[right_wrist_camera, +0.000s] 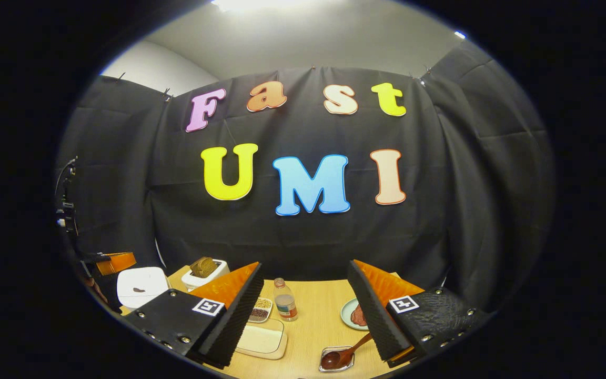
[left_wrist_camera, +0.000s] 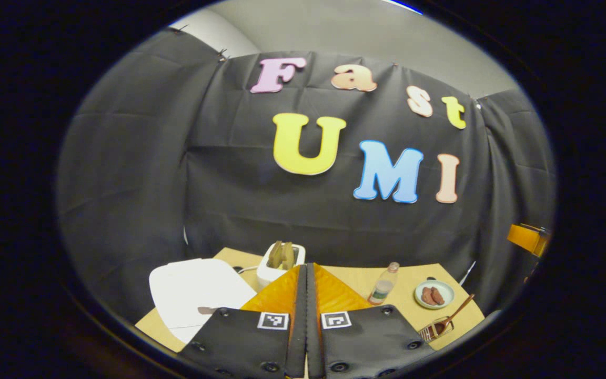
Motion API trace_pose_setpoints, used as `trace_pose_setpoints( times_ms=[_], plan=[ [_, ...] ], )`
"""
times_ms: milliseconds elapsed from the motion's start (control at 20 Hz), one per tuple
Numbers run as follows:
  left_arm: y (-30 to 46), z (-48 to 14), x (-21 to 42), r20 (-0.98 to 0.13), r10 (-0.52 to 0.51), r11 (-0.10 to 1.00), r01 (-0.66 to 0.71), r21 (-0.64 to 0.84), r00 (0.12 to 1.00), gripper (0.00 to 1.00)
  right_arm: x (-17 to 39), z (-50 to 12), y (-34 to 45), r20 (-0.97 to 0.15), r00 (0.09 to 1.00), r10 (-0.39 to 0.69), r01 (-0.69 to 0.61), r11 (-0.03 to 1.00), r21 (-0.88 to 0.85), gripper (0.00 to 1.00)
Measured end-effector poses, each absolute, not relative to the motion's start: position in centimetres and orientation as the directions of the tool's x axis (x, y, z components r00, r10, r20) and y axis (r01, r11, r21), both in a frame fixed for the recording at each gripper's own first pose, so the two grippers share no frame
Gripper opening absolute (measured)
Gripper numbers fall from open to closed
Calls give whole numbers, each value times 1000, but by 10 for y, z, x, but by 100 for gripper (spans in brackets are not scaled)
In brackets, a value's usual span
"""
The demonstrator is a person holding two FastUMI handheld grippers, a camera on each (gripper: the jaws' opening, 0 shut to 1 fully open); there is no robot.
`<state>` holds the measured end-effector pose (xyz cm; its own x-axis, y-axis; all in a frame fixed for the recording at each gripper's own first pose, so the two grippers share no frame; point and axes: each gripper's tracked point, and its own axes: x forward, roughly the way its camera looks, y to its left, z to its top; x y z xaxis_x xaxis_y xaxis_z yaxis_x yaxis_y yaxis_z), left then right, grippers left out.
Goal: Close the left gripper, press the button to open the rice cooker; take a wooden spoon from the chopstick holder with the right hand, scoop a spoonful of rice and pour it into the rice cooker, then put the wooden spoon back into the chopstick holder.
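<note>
In the left gripper view my left gripper (left_wrist_camera: 306,271) is shut with nothing between its fingers, held above the table. The white rice cooker (left_wrist_camera: 198,292) sits below it to the left, lid down, with a small dark button (left_wrist_camera: 207,310) near its front. The wooden spoon (left_wrist_camera: 460,309) leans in the chopstick holder (left_wrist_camera: 436,329) at the far right. In the right gripper view my right gripper (right_wrist_camera: 304,271) stands open and empty. The wooden spoon (right_wrist_camera: 344,353) rests in the holder (right_wrist_camera: 336,360) just below its right finger. A clear tray of rice (right_wrist_camera: 261,339) lies under its left finger. The rice cooker (right_wrist_camera: 141,287) is at far left.
A white toaster (left_wrist_camera: 280,260) with bread stands behind the cooker. A small bottle (right_wrist_camera: 284,300), a dish of beans (right_wrist_camera: 261,309) and a plate of meat (right_wrist_camera: 353,315) sit mid-table. The wooden table (right_wrist_camera: 313,329) ends close to the black cloth wall.
</note>
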<state>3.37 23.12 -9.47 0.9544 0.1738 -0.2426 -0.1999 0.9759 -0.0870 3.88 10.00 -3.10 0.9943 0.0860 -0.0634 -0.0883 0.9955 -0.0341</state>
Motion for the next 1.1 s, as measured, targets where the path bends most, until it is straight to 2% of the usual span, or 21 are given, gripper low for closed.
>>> trace_pose_setpoints(
  times_ms=[50, 250, 300, 400, 800, 850, 900, 1100],
  plan=[
    [247, -108, 31, -287, 190, 970, -226, -94, 939, 11, 38, -34, 102, -71, 993, 91, -93, 995, -33, 98],
    [302, -155, 18, -432, 215, 941, -304, -148, 876, 8, 36, -46, 104, -100, 990, 97, -101, 994, -33, 94],
    [315, -165, 16, -462, 221, 932, -325, -161, 859, 8, 37, -50, 105, -111, 989, 98, -102, 994, -31, 98],
    [340, -184, 16, -505, 249, 917, -369, -152, 826, 8, 37, -56, 106, -129, 987, 98, -102, 995, -21, 98],
    [367, -240, 42, -609, 229, 914, -383, -135, 760, 8, 40, -61, 110, -143, 985, 99, -106, 993, -42, 98],
    [369, -250, 42, -625, 233, 911, -392, -127, 745, 6, 40, -61, 105, -144, 986, 84, -92, 994, -52, 98],
    [366, -255, 36, -644, 228, 911, -393, -123, 730, 8, 41, -59, 102, -142, 987, 77, -86, 995, -58, 98],
    [371, -250, 41, -627, 251, 914, -394, -97, 738, 8, 40, -57, 95, -136, 989, 65, -73, 996, -53, 98]
  ],
)
